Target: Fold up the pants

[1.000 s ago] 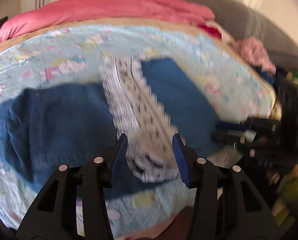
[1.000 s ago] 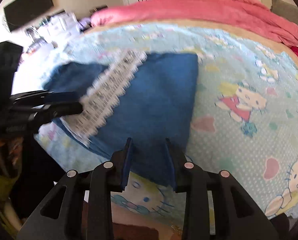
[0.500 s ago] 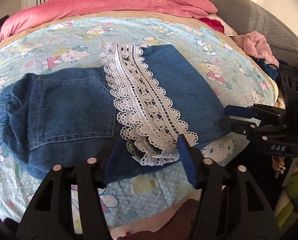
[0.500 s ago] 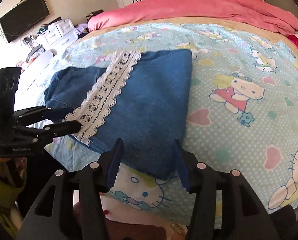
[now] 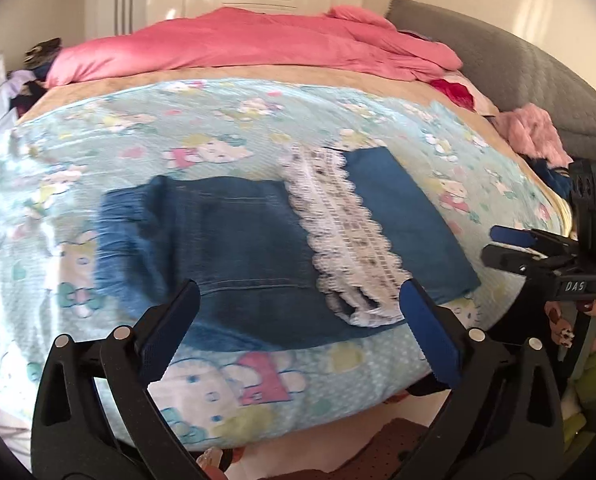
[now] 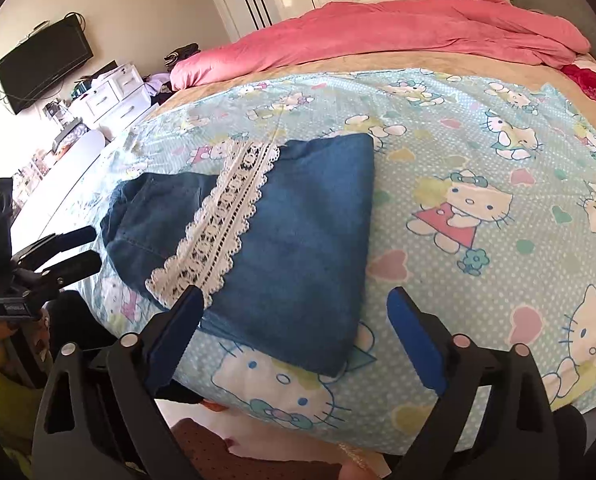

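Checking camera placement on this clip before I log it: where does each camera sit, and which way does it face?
Left wrist: on the left gripper, open, facing across the bed at the denim pants; right gripper and a hand show at right.
Right wrist: on the right gripper, open, facing the pants' folded end; left gripper shows at left.
Shared: pants, lace trim, pink duvet.

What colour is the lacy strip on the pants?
White lace on blue denim pants, clearest in the right wrist view.
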Action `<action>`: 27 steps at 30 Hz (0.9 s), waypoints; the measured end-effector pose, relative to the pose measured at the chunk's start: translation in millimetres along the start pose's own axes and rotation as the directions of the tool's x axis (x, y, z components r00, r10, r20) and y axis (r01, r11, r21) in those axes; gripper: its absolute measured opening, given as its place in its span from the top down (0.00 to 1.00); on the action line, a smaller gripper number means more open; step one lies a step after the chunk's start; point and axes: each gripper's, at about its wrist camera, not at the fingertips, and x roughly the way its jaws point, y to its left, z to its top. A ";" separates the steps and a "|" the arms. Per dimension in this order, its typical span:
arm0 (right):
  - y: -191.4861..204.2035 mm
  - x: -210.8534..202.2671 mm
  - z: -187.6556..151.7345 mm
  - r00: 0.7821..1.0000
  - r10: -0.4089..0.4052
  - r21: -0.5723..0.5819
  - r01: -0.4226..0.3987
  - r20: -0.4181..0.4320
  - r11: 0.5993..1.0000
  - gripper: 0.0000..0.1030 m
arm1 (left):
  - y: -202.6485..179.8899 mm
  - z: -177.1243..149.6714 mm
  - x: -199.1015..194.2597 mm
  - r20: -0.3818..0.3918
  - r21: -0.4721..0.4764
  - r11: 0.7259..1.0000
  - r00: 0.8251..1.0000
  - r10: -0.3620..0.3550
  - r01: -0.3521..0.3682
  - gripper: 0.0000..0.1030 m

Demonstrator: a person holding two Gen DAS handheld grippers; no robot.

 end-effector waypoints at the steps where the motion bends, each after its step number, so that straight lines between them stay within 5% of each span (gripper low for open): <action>1: 1.9 0.1 2.2 1.000 0.003 -0.003 -0.003 0.000 1.000 0.09 | 4.7 -0.8 -2.5 0.004 -0.008 1.000 1.000 0.011 -0.011 0.09; 15: 70.3 23.3 46.4 1.000 0.012 -0.175 -0.013 -0.007 0.985 0.07 | 82.4 -20.4 -15.4 -0.009 -0.200 0.976 0.996 0.086 -0.086 0.09; 27: 147.7 97.2 110.9 0.986 0.105 -0.348 -0.144 -0.128 0.926 0.06 | 102.8 -34.5 2.1 -0.039 -0.269 0.963 0.999 0.020 -0.030 0.09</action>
